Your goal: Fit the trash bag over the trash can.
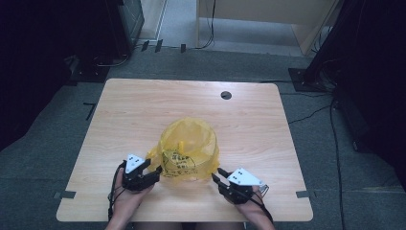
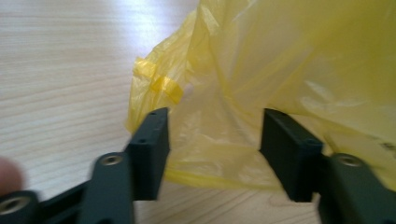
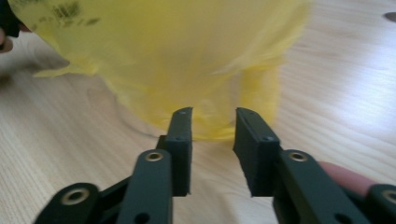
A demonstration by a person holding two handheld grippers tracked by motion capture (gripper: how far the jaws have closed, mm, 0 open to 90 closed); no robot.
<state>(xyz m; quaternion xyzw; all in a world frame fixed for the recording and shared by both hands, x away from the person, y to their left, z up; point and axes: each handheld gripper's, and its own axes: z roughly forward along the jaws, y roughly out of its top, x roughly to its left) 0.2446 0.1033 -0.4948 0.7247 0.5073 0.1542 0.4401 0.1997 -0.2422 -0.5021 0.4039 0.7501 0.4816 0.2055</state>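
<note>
One yellow plastic bag [image 1: 189, 148] on table [image 1: 143, 110], small yellow item inside seen from above; left claw [image 2: 212, 154] wide astride bag's edge, right claw [image 3: 212, 154] narrowly parted, empty.

Black print marks the near side of the yellow plastic bag [image 1: 187, 148], but it is too small and blurred to read.
</note>
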